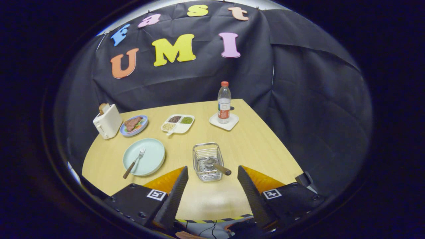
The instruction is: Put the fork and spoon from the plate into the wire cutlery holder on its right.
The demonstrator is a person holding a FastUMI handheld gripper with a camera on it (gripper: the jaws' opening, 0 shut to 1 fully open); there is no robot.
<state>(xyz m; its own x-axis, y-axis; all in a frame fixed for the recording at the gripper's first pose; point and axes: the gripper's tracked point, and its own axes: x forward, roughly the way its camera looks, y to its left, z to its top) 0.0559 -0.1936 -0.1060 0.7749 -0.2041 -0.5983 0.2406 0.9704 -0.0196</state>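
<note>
Gripper (212,172) spread wide, pinching nothing, above the table's (259,146) near edge. Just ahead, between the fingers: wire cutlery holder (207,161), spoon (215,165) inside, handle poking over the rim. Left of it: plate (144,156), fork (134,162) across it. Beyond: bottle (224,103), label too small to read.
</note>
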